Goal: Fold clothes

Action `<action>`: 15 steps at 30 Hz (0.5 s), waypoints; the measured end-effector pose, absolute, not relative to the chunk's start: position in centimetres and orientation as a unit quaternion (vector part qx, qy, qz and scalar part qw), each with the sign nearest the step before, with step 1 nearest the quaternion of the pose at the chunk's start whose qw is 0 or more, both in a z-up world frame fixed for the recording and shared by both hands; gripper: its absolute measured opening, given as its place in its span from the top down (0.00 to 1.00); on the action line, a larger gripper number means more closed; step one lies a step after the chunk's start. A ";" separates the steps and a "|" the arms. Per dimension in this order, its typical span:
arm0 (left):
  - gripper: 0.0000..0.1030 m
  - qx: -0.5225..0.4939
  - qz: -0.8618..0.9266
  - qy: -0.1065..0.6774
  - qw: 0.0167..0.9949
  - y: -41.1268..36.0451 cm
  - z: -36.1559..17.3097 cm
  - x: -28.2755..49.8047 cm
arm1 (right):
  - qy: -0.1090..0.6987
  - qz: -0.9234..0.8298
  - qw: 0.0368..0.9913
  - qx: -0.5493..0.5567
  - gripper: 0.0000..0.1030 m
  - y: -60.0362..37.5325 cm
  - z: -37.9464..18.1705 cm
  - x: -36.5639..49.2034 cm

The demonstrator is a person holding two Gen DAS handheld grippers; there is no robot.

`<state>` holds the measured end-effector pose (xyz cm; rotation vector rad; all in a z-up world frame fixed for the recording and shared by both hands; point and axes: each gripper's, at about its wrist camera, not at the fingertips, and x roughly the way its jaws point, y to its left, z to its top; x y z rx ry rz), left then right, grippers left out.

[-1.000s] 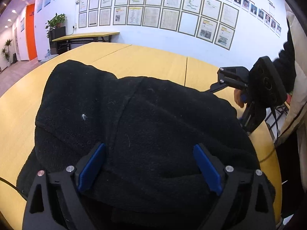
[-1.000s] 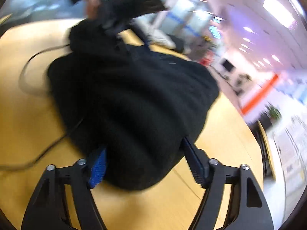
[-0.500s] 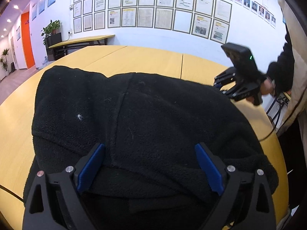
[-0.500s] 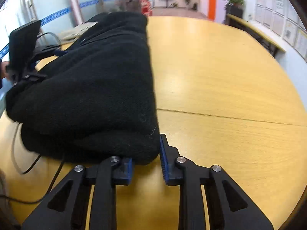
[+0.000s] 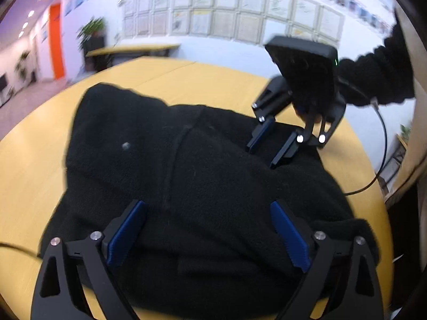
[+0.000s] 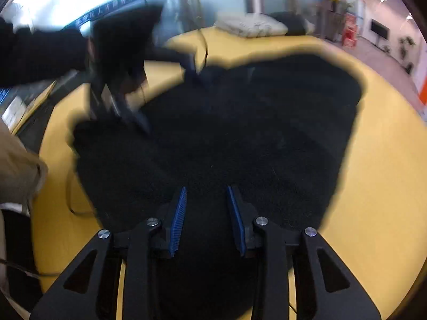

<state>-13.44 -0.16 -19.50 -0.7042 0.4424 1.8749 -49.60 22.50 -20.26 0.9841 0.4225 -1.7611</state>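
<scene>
From the left wrist view, a black fleece garment [image 5: 202, 176] lies bundled in a thick heap on the yellow counter [image 5: 32, 160], covering most of the near part of it. The left hand-held gripper [image 5: 208, 234] sits low over the near edge of the heap with its blue-padded fingers [image 5: 125, 233] spread wide, the fleece lying between and under them; they are released and nothing is pinched. Farther off, on the right side of the heap, the right hand-held gripper [image 5: 272, 146] points down at the fabric, its two fingers parted and their tips at or on the fleece. A dark sleeve [image 5: 373, 80] reaches in behind it, and a thin black cable [image 5: 381, 144] loops from it over the counter's edge. Behind stands a white wall hung with rows of framed papers [image 5: 240, 18], an orange door [image 5: 57, 40] and a potted plant [image 5: 92, 32].

From the right wrist view, the same garment [image 6: 240, 138] spreads across the middle of the counter [image 6: 379, 186], blurred by motion. The right hand-held gripper [image 6: 206, 216] is directly over the near part of the fleece, its blue pads [image 6: 177, 220] set a moderate gap apart with dark fabric showing between them; whether they actually pinch any cloth I cannot tell, though the jaws look unclenched. At the far left, the left hand-held gripper [image 6: 170, 93] is a dark smear over the garment's far edge. A pale bundle [image 6: 250, 24] lies beyond the counter's far end.
</scene>
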 end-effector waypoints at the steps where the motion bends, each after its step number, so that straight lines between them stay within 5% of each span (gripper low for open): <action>1: 0.11 -0.291 0.784 0.184 0.517 -0.4 -19.0 -13.0 | 0.149 -0.736 0.514 0.415 0.67 22.8 -20.5 -50.0; 8: 0.10 -0.237 0.750 0.219 0.578 1.1 -16.4 -3.1 | 0.113 -0.740 0.508 0.427 0.67 22.0 -21.5 -51.2; 15: 0.11 -0.314 0.754 0.185 0.546 -1.1 -23.8 -2.3 | 0.099 -0.739 0.511 0.429 0.68 21.1 -22.4 -53.3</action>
